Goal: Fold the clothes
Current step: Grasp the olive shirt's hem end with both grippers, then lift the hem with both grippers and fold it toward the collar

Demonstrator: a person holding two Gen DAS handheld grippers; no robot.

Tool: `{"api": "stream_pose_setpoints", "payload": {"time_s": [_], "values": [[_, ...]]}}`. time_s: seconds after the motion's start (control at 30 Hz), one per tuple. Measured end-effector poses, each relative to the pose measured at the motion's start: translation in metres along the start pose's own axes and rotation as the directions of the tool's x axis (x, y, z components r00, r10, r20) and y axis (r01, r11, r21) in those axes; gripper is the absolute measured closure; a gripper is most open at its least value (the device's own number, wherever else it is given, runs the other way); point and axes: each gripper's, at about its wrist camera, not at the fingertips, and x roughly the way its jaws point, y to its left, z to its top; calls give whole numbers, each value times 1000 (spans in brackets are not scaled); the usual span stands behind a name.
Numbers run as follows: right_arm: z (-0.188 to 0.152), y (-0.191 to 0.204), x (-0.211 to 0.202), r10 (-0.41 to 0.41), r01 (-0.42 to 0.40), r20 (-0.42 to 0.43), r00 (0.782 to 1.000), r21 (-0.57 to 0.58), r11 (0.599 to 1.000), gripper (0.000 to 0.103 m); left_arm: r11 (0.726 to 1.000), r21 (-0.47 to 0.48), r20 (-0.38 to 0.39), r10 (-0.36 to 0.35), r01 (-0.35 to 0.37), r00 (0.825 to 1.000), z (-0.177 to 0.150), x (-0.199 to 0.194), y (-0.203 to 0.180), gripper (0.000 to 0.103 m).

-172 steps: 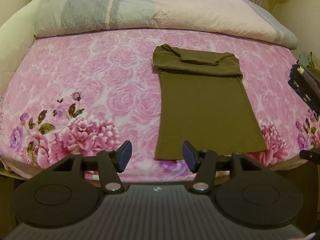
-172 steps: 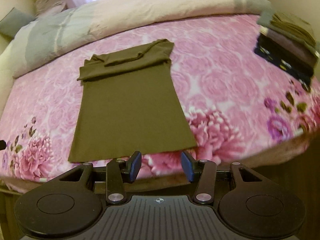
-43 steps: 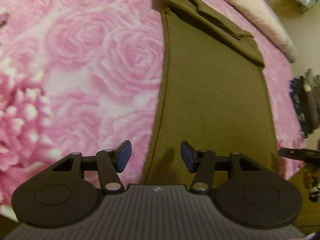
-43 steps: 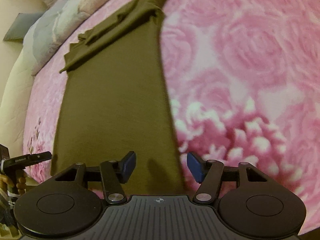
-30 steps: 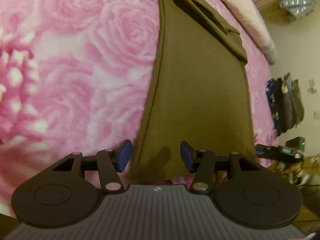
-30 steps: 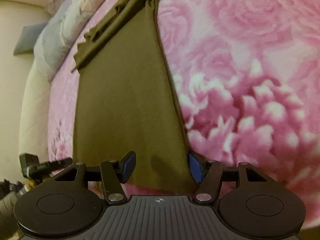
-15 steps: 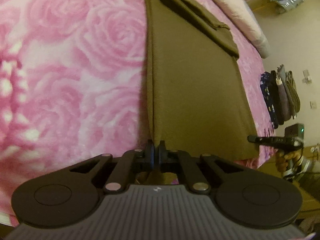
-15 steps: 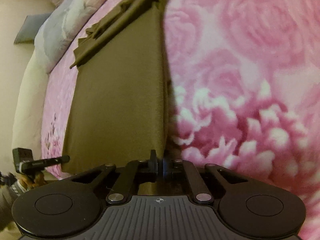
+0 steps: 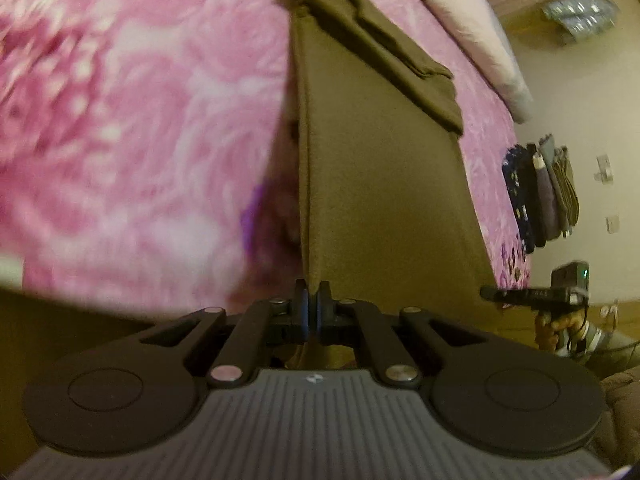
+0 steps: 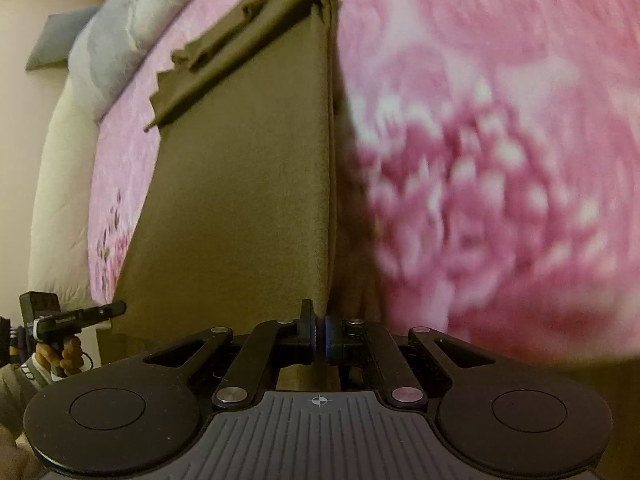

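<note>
Olive garment [image 9: 380, 168]: left gripper [image 9: 311, 304] and right gripper [image 10: 320, 330] each clamp a hem corner.

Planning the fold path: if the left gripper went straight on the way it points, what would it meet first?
The left gripper, shut on the garment, would probably meet more of that cloth, then the bedsheet; depth is unclear.
</note>
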Motion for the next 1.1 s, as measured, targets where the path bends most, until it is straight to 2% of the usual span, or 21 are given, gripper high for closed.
{"api": "stream_pose_setpoints", "payload": {"time_s": [0.1,0.27,0.4,0.53,0.6,0.67,0.7,0.73,0.77,0.8,0.87,0.97,1.07,1.1], "values": [[2,1,-2,25,-25,2,1000,62,998,101,997,-73,50,-26,30,998,4,-7,-4,102],[47,18,-18,114,-126,92,989,134,983,101,990,-71,172,-110,124,979,56,-18,-25,102],[110,31,-30,152,-182,192,970,149,972,101,979,-63,260,-170,192,951,117,-11,-37,102],[180,37,-29,148,-193,240,959,174,966,101,967,-66,298,-216,245,930,190,15,-47,102],[217,41,-20,125,-176,257,958,184,967,101,966,-86,306,-209,245,929,219,32,-48,101],[248,38,-10,100,-166,293,951,210,964,100,970,-112,314,-172,216,934,238,43,-43,98],[258,33,-5,86,-166,318,944,233,958,96,971,-126,318,-153,202,936,247,49,-41,96],[268,29,0,75,-171,349,934,252,952,85,972,-139,322,-134,187,937,257,55,-39,93],[275,27,3,56,-165,384,922,257,952,48,973,-153,325,-116,173,939,266,60,-36,91],[278,27,3,27,-140,417,909,243,960,17,973,-166,328,-97,158,940,275,66,-34,89],[279,29,-1,-23,-72,462,887,187,980,17,973,-193,334,-59,130,941,294,77,-29,83],[271,34,-1,-57,33,450,891,60,998,17,990,-123,311,-21,63,950,298,76,-29,83],[262,39,7,-103,142,421,901,-63,988,45,999,16,271,23,-28,962,303,80,-41,83],[259,41,10,-129,183,414,901,-93,979,46,997,61,261,35,-52,965,304,82,-46,83]]}}
